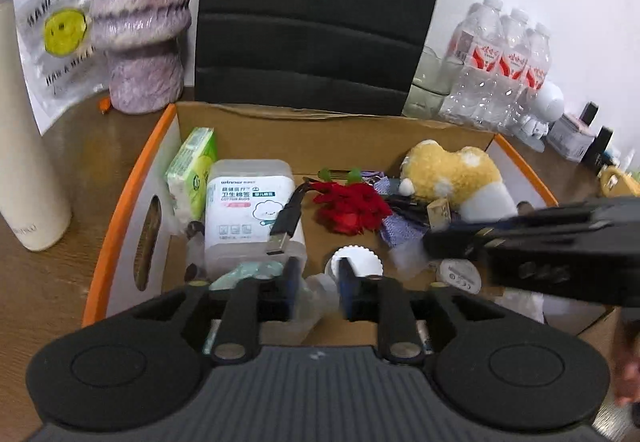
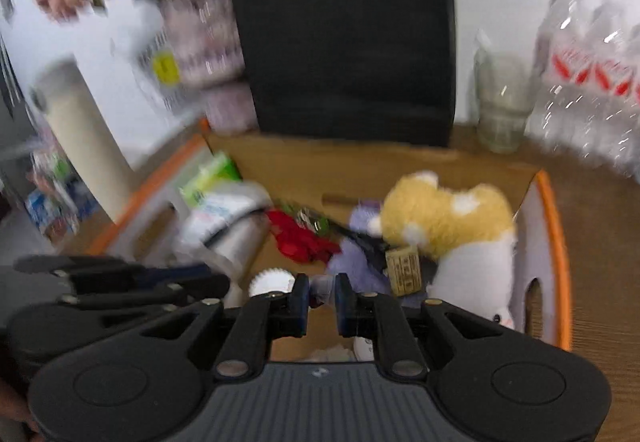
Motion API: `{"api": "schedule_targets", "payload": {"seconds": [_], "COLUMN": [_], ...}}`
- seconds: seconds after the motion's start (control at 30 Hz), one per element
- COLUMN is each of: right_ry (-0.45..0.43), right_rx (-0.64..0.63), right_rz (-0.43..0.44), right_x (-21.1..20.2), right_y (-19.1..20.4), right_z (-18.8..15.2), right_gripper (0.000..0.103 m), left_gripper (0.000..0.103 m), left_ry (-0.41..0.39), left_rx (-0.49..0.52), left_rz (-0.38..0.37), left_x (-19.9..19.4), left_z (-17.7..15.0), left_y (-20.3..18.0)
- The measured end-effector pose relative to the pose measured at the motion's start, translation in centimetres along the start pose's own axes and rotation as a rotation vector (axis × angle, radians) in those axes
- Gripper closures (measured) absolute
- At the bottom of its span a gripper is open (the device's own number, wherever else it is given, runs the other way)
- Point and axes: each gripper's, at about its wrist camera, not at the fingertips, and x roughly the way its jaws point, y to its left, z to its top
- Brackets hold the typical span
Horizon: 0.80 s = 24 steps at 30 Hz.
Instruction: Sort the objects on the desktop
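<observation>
Quick rundown from our desk-sorting run, going left to right in the left wrist view. Far left on the wooden desk (image 1: 60,282) there's a tall cream bottle (image 1: 28,122), then a plastic bag with a yellow smiley (image 1: 60,30) and a fuzzy purple thing (image 1: 140,14) behind it.

Then comes the cardboard box (image 1: 120,202) with the orange rim, and that's where all the stuff sits. Along its left wall we've got a green tissue pack (image 1: 192,170), just beside it a cotton buds tub (image 1: 248,210) with a black USB plug (image 1: 280,234) lying across it. Mid-box there's a red flower (image 1: 348,210) and a white ridged cap (image 1: 356,262) nearer to us. Right of that is some purple cloth (image 1: 400,230) and a yellow plush toy (image 1: 452,170) up against the right side.

The left gripper (image 1: 318,282) hangs over the near edge of the box with its jaws partly apart. Something clear and plasticky shows in the gap, but the pads don't look pressed on it.

The right gripper (image 2: 322,302) pokes in over the box too, blurry. Its jaws are pinched nearly together. There's a small pale smudge in the slit, and we can't tell if it's gripped or just lying behind.

Behind the box is a black chair back (image 1: 320,2), and far right a pack of water bottles (image 1: 504,54).
</observation>
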Motion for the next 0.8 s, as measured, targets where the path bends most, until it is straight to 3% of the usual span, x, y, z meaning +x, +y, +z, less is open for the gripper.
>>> {"api": "schedule_targets", "payload": {"seconds": [0.1,0.17,0.3,0.37,0.47,0.63,0.7,0.8], "right_ry": [0.070,0.037,0.004,-0.015,-0.043,-0.068,-0.079,-0.111], "right_rx": [0.057,0.074,0.068,0.057,0.037,0.030,0.009,0.016], "right_rz": [0.007,0.021,-0.018,-0.052,-0.133,-0.208,-0.255,-0.300], "right_x": [1.4,0.3,-2.3,-4.0,-6.5,-10.8,-12.6,-15.0], "right_y": [-0.6,-0.8,-0.7,-0.6,-0.3,-0.7,-0.7,-0.6], "right_z": [0.1,0.2,0.8,1.0,1.1,-0.1,-0.9,-1.8], "right_gripper": [0.075,0.060,0.048,0.042,0.023,0.014,0.012,0.011], "left_gripper": [0.068,0.066,0.055,0.035,0.019,0.002,0.001,0.000], "left_ry": [-0.020,-0.051,-0.088,-0.097,-0.105,-0.150,-0.174,-0.176], "left_rx": [-0.032,-0.036,-0.042,-0.047,-0.027,0.019,0.074,0.103], "left_rz": [-0.001,-0.008,0.031,0.072,0.145,0.301,0.390,0.437], "left_x": [-0.8,-1.9,-4.4,-5.4,-7.0,-9.5,-10.2,-11.3], "left_z": [0.4,0.9,2.1,2.5,2.6,2.0,1.4,0.8], "left_y": [0.6,0.9,0.9,0.7,0.2,-0.3,-0.7,-1.1]}}
